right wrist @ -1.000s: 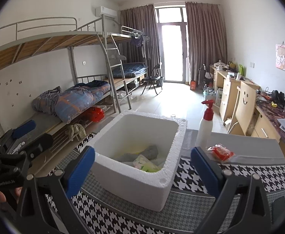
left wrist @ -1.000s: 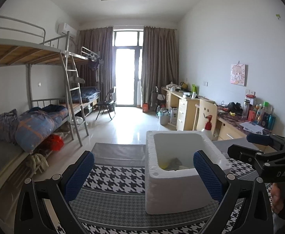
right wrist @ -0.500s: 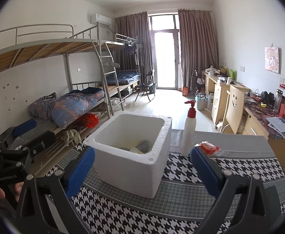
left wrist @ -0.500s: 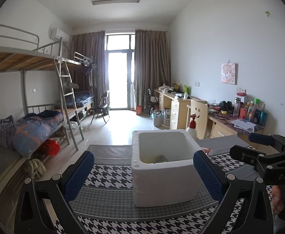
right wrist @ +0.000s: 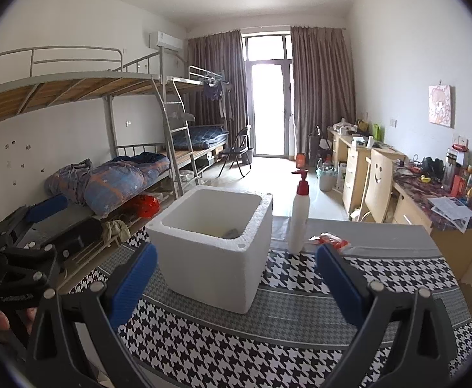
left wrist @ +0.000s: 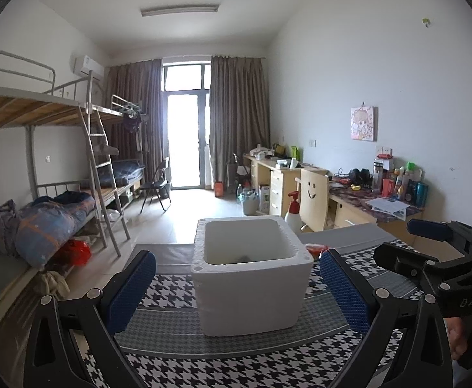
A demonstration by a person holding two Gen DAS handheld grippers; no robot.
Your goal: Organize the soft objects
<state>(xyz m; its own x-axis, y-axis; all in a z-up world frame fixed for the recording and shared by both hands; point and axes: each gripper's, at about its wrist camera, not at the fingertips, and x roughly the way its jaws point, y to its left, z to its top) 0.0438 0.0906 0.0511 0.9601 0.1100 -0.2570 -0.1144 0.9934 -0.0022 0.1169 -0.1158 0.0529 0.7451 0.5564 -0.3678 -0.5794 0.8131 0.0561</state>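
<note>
A white foam box point(right wrist: 216, 249) is set mid-table on the houndstooth cloth point(right wrist: 300, 333), evidently as the bin for soft objects, one grey item point(right wrist: 232, 232) glimpsed inside; the left gripper point(left wrist: 236, 294) and right gripper point(right wrist: 236, 286) are held back, spread wide, empty; a red packet point(right wrist: 331, 241) is left beside a pump bottle point(right wrist: 298, 223).

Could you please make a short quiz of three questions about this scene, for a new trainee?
1. True or false: both grippers, left gripper and right gripper, are open and hold nothing.
2. What stands just beside the foam box on the table cloth? A) kettle B) pump bottle C) lamp
3. Fill in: the small red packet lies ___ the box, on the cloth.

Key: 1 true. 2 B. 3 outside.
</note>
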